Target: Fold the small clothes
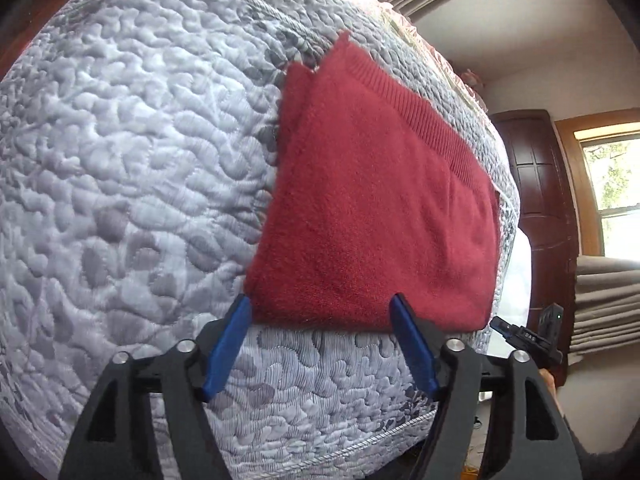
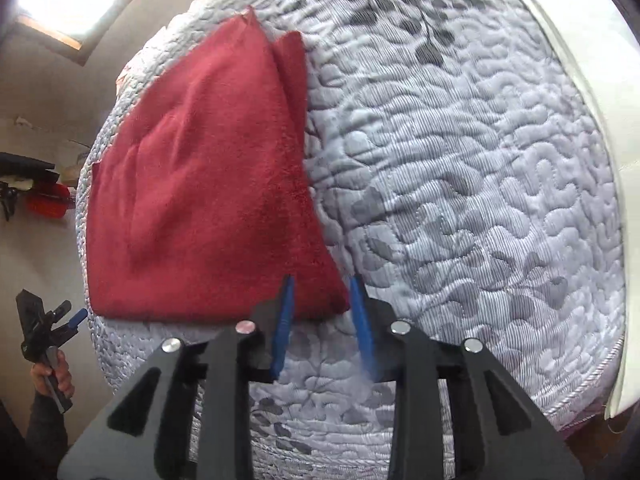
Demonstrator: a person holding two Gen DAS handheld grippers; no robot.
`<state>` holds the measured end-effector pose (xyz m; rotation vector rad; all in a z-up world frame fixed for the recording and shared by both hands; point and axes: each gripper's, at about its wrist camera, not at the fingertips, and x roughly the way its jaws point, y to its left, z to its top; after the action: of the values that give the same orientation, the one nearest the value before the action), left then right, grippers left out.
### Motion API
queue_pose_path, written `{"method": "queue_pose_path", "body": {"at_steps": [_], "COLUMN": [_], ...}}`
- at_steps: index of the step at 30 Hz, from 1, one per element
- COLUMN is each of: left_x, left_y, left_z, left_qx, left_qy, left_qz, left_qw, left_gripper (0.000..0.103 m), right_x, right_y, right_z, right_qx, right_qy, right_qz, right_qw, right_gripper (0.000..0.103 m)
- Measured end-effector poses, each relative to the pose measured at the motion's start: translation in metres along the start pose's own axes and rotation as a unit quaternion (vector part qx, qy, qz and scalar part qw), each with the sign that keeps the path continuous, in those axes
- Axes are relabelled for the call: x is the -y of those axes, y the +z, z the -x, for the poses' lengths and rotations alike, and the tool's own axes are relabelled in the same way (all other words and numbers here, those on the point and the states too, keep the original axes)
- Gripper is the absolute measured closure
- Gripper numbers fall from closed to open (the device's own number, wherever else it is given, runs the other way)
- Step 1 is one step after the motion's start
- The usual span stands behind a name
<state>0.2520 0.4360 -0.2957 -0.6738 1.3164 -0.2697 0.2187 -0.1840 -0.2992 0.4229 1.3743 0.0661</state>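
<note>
A dark red knit garment (image 1: 372, 208) lies folded into a rough rectangle on the grey quilted bed cover (image 1: 120, 160); its ribbed hem runs along the far right side. My left gripper (image 1: 322, 308) is open, and the fold's near edge shows between its blue fingertips. In the right wrist view the garment (image 2: 200, 184) lies left of centre. My right gripper (image 2: 322, 286) is open with a narrower gap, and the near right corner of the cloth sits between its fingers. I cannot tell whether it touches the cloth. A hand (image 2: 52, 376) holds the left gripper (image 2: 60, 320) off the bed's left edge.
The quilted cover (image 2: 460, 200) spreads wide to the right of the garment, up to a white padded edge (image 2: 580, 80). A dark wooden door (image 1: 536, 184), a window (image 1: 612, 184) and grey curtains (image 1: 608, 300) stand beyond the bed. A red object (image 2: 46, 202) sits by the wall.
</note>
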Motion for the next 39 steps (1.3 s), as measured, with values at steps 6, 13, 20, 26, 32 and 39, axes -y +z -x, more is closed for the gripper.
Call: {"method": "queue_pose_path", "body": {"at_steps": [6, 13, 20, 26, 32, 39], "left_x": [-0.034, -0.033, -0.031, -0.022, -0.016, -0.011], "left_y": [0.047, 0.124, 0.168, 0.180, 0.184, 0.186], "left_z": [0.038, -0.006, -0.082, -0.108, -0.121, -0.127], "left_qx": [-0.002, -0.085, -0.128, -0.134, -0.155, -0.157], "left_qy": [-0.057, -0.107, -0.091, -0.124, -0.138, -0.097], "left_qz": [0.038, 0.028, 0.001, -0.013, -0.026, -0.062], "left_qw": [0.9976, 0.9902, 0.9875, 0.9831, 0.9779, 0.9809], "left_gripper": [0.014, 0.011, 0.010, 0.005, 0.005, 0.067], "right_x": [-0.161, -0.350, -0.409, -0.429, -0.438, -0.465], "right_y": [-0.055, -0.142, -0.173, -0.171, -0.166, -0.146], "right_z": [0.018, -0.043, -0.122, -0.170, -0.200, -0.222], "right_qx": [0.045, 0.084, 0.139, 0.162, 0.175, 0.194], "right_qy": [-0.047, -0.113, -0.188, -0.221, -0.245, -0.249], "right_qz": [0.208, 0.412, 0.544, 0.586, 0.602, 0.607], "right_qw": [0.976, 0.900, 0.806, 0.762, 0.740, 0.729], "right_gripper": [0.051, 0.036, 0.030, 0.033, 0.033, 0.034]}}
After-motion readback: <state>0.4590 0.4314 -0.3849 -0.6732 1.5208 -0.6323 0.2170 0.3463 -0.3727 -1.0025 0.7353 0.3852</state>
